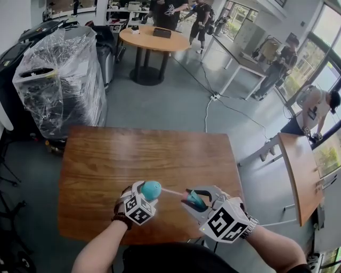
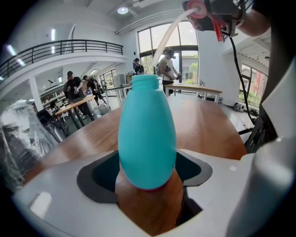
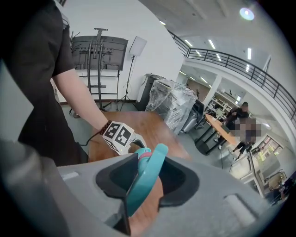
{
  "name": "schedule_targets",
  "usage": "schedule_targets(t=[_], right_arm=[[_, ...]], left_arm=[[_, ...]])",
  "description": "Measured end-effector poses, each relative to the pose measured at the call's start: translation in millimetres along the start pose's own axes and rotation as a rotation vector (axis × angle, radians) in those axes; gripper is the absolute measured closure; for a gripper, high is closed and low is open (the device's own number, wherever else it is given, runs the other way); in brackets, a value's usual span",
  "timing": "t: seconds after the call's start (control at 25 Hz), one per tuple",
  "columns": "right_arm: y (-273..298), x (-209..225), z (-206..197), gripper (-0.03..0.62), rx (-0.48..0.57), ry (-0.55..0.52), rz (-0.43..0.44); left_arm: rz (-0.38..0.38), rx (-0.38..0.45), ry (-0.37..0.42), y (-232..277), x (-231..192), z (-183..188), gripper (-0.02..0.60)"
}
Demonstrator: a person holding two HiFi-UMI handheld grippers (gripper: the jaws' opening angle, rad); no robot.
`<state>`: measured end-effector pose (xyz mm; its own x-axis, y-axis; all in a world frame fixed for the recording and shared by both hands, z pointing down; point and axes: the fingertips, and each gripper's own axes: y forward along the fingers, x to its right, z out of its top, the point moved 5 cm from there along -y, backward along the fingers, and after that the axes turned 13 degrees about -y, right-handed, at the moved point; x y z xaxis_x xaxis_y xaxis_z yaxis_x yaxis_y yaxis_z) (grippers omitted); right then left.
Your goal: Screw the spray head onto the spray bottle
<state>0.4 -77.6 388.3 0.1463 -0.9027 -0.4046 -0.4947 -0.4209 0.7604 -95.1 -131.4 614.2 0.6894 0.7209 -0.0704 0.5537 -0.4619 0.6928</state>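
A teal spray bottle (image 1: 151, 189) stands on the wooden table (image 1: 133, 154) near its front edge, its open neck up and leaning right. My left gripper (image 1: 145, 193) is open around the bottle's (image 2: 147, 139) wide belly, and I see no pad pressing on it. My right gripper (image 1: 193, 200) is shut on the teal spray head (image 3: 145, 178), gripped by its trigger part a little to the right of the bottle. The head's thin pale tube (image 1: 171, 192) reaches left towards the bottle's neck. In the left gripper view the tube (image 2: 166, 37) hangs behind the neck.
A plastic-wrapped machine (image 1: 58, 80) stands beyond the table's far left corner. Further back are a round table (image 1: 154, 40) and several people (image 1: 165, 13). A second wooden table (image 1: 301, 170) is at the right, and a cable (image 1: 208, 112) runs over the floor.
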Motion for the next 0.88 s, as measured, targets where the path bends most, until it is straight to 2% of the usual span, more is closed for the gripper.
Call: schedule_targets(t=[0.32,0.52,0.68,0.88], right_arm=[[3,-1,-9,0.47,-0.004,-0.038,0.028],[9,-9,-15,0.47,-0.006,-0.082,0.06],[16,-19,-23,0.47,-0.029,-0.115,0.093],[13,-23,-31,0.47,-0.035,-0.118,0.111]], left_arm=[[0.104,-0.091,0.234,-26,10,22,0.181],[0.122,-0.156,0.398,-43,40,44,0.184],[0.113,-0.194,0.46,-52,61,59,0.186],[0.118,-0.187,0.505,-59,76,70,0.186]])
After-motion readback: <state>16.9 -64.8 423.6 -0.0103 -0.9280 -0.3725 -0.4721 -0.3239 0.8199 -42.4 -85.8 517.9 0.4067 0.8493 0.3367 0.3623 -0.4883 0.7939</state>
